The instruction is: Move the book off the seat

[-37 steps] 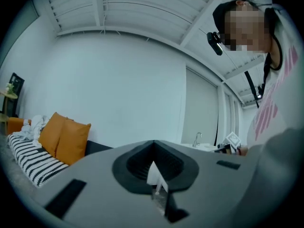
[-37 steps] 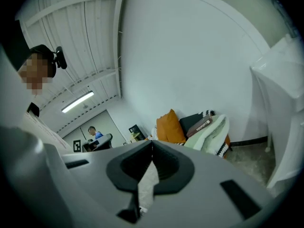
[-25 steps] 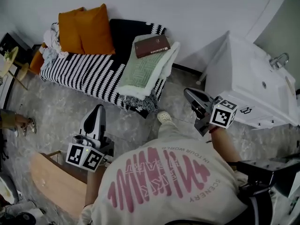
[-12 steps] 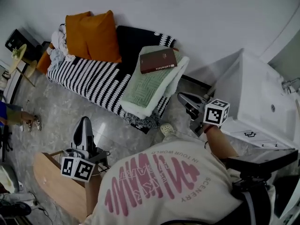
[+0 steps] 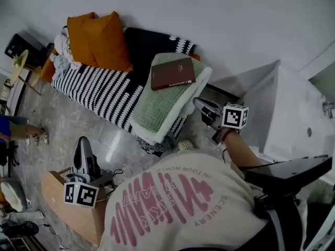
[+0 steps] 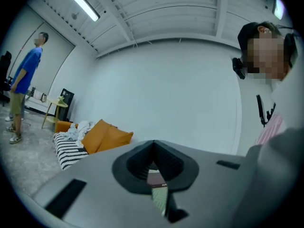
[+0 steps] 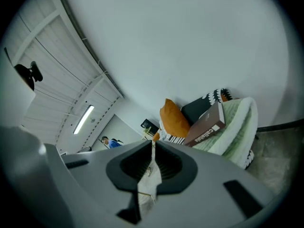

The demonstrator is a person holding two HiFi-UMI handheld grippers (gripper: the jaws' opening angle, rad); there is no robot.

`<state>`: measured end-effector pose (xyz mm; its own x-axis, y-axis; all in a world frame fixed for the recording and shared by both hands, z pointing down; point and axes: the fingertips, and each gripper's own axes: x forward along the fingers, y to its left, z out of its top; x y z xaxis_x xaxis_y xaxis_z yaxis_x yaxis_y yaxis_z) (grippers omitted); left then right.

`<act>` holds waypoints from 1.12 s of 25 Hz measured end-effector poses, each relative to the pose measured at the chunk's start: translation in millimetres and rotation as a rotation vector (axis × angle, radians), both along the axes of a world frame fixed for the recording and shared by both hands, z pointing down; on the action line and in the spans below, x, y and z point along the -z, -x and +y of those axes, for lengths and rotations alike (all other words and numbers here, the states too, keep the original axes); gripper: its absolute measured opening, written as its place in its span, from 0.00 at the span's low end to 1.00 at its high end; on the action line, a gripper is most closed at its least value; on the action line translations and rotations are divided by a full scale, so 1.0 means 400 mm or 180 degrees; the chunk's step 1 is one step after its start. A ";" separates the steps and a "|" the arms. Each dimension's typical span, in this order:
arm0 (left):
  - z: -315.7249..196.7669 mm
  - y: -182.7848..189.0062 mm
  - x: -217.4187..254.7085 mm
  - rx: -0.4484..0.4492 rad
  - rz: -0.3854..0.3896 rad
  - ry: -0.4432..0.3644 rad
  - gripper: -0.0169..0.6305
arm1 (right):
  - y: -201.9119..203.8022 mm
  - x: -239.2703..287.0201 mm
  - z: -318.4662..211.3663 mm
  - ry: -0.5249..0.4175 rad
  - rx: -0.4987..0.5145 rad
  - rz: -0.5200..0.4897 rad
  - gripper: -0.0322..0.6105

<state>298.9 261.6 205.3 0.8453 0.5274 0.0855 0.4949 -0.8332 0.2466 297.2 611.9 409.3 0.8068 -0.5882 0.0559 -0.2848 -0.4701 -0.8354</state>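
Your right gripper, closed and empty, sits at 4 o'clock of the book, seemingly poised to reach; your left gripper hangs closed.

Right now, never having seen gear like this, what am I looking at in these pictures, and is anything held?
There is no robot: a person holds a two-jaw tool in each hand. One picture comes from a camera on the person's head, looking down: the left gripper shows at its left, the right gripper near the middle. The other two come from cameras riding on those grippers, looking along their jaws. Ahead stands a sofa with a striped cover, orange cushions and a folded green blanket; a brown book lies on the blanket. Both pairs of jaws are closed and hold nothing.
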 end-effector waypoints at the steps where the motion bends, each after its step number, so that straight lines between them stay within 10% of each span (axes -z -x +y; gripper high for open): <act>1: 0.009 -0.010 0.000 0.0023 -0.0017 0.0015 0.04 | -0.014 -0.011 0.014 -0.0027 0.0005 -0.0036 0.07; 12: 0.073 -0.062 -0.056 0.0230 -0.0130 -0.0261 0.04 | -0.145 -0.179 0.107 -0.0570 -0.0116 -0.0589 0.09; 22: 0.020 -0.100 -0.090 0.0652 -0.0278 -0.0197 0.04 | -0.306 -0.305 0.188 -0.1406 -0.0429 -0.0805 0.47; 28: 0.037 -0.097 -0.083 0.0744 -0.0329 -0.0203 0.04 | -0.306 -0.371 0.197 -0.1590 -0.0474 -0.1099 0.52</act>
<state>337.9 276.4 238.4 0.9286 0.3096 0.2046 0.2620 -0.9374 0.2292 419.7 690.9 557.8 0.8666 -0.4932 0.0754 0.0794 -0.0128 -0.9968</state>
